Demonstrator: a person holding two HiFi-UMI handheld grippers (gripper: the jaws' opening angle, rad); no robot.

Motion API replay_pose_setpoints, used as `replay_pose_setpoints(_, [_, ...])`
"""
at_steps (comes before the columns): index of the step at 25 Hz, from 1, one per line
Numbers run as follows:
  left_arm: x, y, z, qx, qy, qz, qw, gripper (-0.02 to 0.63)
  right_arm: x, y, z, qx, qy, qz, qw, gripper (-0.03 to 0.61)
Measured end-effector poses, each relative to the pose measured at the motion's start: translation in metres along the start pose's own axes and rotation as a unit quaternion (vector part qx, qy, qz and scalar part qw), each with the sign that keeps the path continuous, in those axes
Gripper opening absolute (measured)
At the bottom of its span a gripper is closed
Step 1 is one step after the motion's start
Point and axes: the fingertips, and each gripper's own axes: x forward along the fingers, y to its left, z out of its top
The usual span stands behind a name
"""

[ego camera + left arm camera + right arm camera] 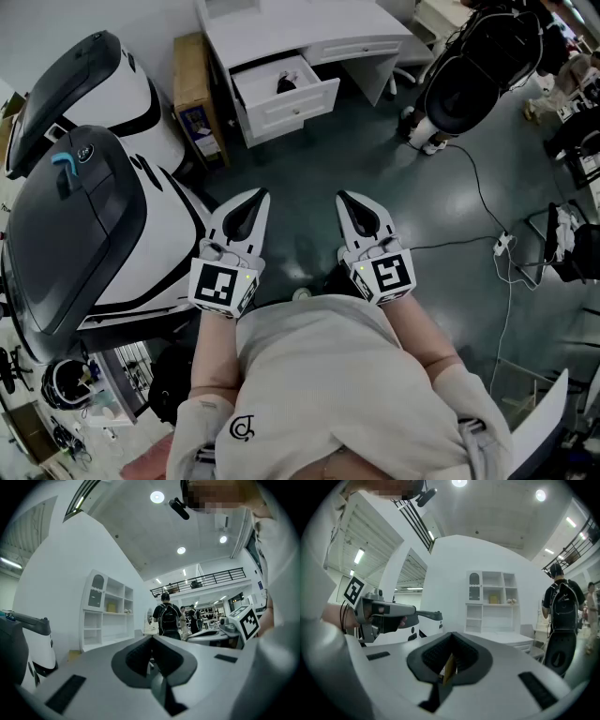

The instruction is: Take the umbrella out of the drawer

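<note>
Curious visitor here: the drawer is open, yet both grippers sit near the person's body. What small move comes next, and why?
Probably step toward the open drawer: a dark thing, likely the umbrella, lies inside, while the left gripper and right gripper are shut, empty and far from it.

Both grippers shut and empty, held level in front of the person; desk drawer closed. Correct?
Not quite. The head view shows the drawer of the white desk pulled open, with a dark object inside. The rest holds: left gripper and right gripper are shut, empty, level in front of the person.
</note>
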Motion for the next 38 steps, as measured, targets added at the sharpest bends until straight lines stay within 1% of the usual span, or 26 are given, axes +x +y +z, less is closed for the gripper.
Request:
replay_pose_setpoints(5, [-0.001, 0.004, 0.000, -0.002, 0.001, 0.002, 1.0000, 0.012, 0.004, 0.005, -0.002, -0.001, 0.002, 0.006, 1.000, 0.005])
replay_pose_setpoints(13, [0.001, 0.007, -0.001, -0.002, 0.002, 0.005, 1.0000, 0.012, 0.006, 0.004, -0.003, 0.005, 0.002, 0.005, 1.000, 0.005])
replay_pose_setpoints(20, [0.007, 0.008, -0.001, -0.003, 0.008, 0.002, 1.0000, 0.012, 0.010, -0.006, -0.008, 0.041, -0.001, -0.006, 0.999, 0.006])
replay_pose_setpoints(24, [0.017, 0.014, -0.007, -0.006, 0.013, 0.005, 0.9999, 0.012, 0.019, -0.015, -0.016, 0.044, 0.008, -0.003, 0.999, 0.006])
replay_pose_setpoints(27, [0.034, 0.019, -0.012, -0.006, 0.012, 0.009, 0.9999, 0.012, 0.031, -0.030, -0.021, 0.042, 0.014, -0.003, 0.999, 0.006])
replay_pose_setpoints(31, [0.063, 0.031, -0.019, -0.004, 0.020, 0.025, 0.9995, 0.012, 0.056, -0.053, -0.030, 0.038, 0.019, 0.020, 0.999, 0.006])
replay_pose_setpoints(38, [0.152, 0.062, -0.030, 0.000, 0.039, 0.053, 0.9978, 0.012, 0.129, -0.128, -0.044, 0.041, 0.023, 0.056, 0.997, 0.006])
